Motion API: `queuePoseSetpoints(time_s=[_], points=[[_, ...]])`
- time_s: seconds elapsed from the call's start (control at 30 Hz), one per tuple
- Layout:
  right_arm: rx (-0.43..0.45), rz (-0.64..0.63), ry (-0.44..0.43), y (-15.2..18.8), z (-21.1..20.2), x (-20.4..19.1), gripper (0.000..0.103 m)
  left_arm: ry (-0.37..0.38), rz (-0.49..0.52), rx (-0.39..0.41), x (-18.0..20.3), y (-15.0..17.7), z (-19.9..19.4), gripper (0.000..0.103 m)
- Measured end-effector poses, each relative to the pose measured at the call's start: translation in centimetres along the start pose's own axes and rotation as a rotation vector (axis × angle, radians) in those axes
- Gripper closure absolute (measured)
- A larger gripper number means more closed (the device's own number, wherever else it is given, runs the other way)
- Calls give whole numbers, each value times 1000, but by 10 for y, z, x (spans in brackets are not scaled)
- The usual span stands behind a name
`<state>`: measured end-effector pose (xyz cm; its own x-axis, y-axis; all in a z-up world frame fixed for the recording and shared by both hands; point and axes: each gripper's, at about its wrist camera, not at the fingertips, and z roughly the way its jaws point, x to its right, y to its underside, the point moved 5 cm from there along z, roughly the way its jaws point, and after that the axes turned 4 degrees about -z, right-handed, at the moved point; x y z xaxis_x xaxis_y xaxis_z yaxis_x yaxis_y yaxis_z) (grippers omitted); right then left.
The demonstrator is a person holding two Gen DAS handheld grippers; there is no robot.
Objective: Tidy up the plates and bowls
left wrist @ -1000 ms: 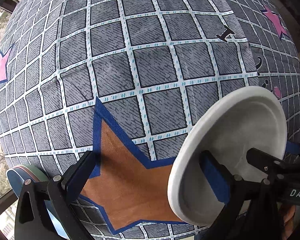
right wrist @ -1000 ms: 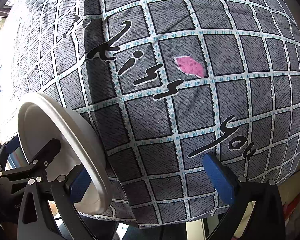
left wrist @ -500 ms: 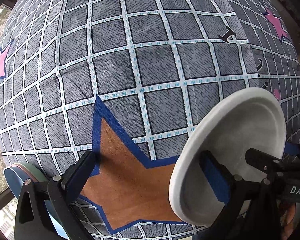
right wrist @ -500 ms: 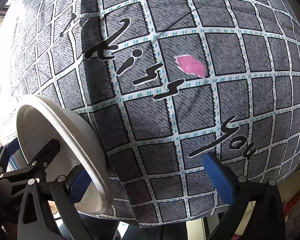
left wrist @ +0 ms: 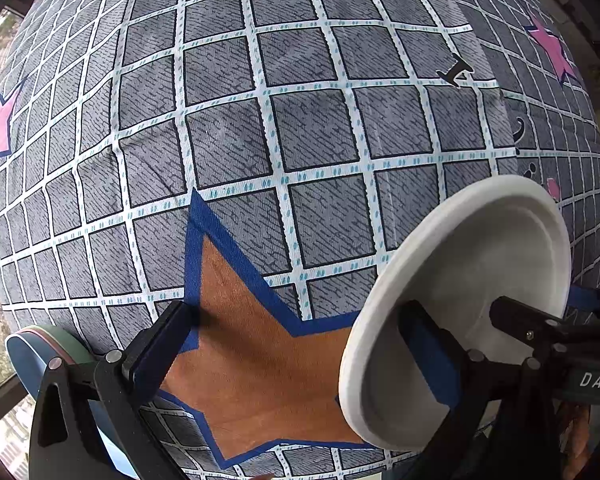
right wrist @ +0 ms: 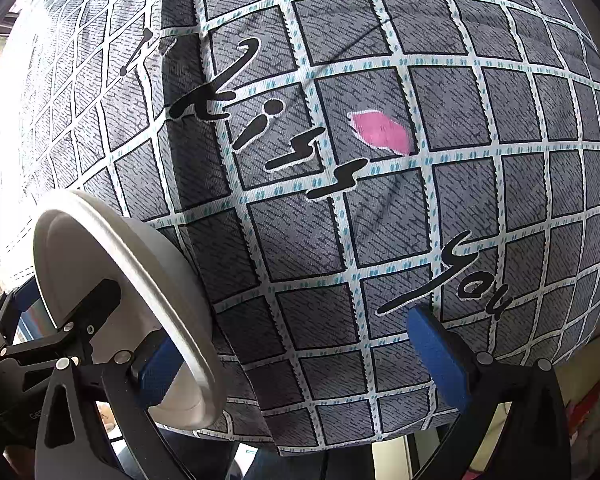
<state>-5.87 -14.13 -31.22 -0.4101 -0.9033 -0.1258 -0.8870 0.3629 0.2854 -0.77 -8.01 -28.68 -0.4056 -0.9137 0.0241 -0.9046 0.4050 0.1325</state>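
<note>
Left wrist cam: my left tool [left wrist: 300, 344] is spread wide, one finger lying across the white plate [left wrist: 472, 300], gripping nothing. Plate is tilted on edge over the checked cloth [left wrist: 236, 128] w/ an orange star [left wrist: 256, 356] (bench underneath). Right wrist cam: right tool [right wrist: 296, 352] also released, plate [right wrist: 100, 264] by its left finger.

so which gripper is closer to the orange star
Left. The left gripper hangs over the orange star; the right gripper is off to its right, by the plate.
</note>
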Motion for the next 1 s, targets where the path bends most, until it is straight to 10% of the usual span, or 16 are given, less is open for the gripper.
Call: queuePoseSetpoints(time_s=[0.23,0.5,1.0], points=[[0,21,-5,5,-2,2,3,1,11,-21,8,-2,-7,7],[45,-86,-76,16,-12,-33,74,76,101,-15,34,7,-16,62],[98,-206,10,15,-46,-90,75,121,-32,53,-7,10,-52,68]])
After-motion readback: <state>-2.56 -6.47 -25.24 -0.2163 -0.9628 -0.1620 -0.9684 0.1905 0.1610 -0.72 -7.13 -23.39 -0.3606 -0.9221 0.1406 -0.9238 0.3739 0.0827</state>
